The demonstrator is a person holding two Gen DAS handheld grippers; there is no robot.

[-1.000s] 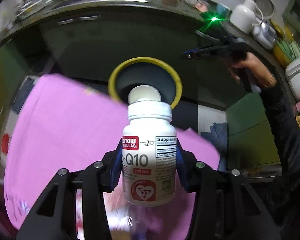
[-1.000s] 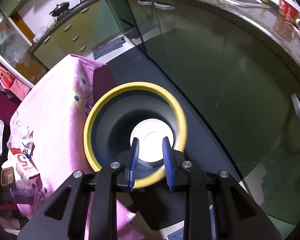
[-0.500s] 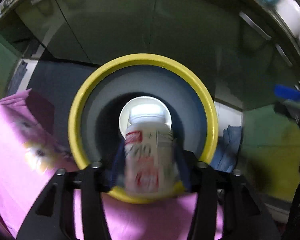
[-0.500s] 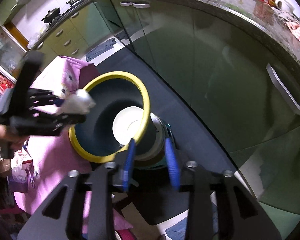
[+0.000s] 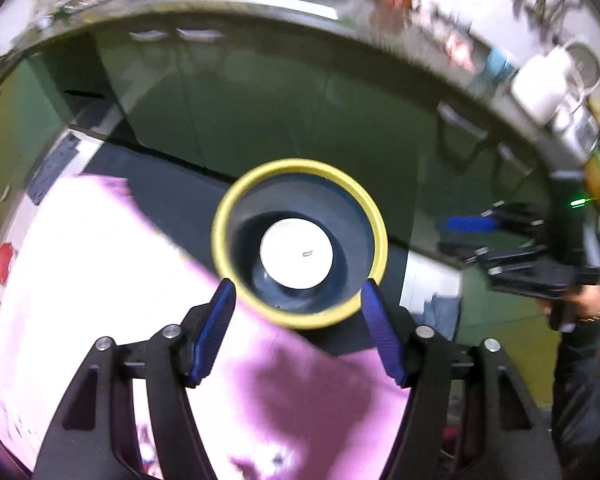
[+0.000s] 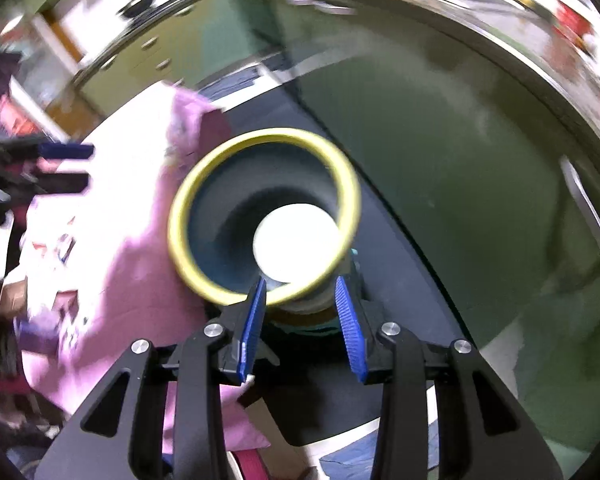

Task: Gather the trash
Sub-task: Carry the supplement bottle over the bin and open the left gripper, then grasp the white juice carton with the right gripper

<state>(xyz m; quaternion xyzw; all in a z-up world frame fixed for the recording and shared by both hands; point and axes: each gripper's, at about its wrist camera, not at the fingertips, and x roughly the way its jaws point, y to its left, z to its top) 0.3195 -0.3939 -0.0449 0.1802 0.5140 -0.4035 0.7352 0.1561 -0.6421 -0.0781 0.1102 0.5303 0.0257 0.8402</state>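
Motion-blurred in both wrist views — countertop clutter [image 5: 420,12] smeared into streaks. Blown out to white on the pink tablecloth [image 5: 100,264] and the pale disc [image 6: 296,240] inside the yellow-rimmed bin [image 5: 300,172]. Dim across the green cabinets [image 6: 440,140] — strongly bowed at the fisheye edges.

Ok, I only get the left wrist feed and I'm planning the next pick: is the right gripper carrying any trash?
Observer: No. In its own view the right gripper is open, with nothing between its blue pads.
Operator: Where is it aimed?
Observer: Down into the yellow-rimmed bin; its fingertips overlap the near rim in the picture.
Operator: And where does my gripper sit from that side?
Observer: The left gripper shows blurred at the left edge, jaws apart, over the pink cloth and off to the side of the bin, not above it.
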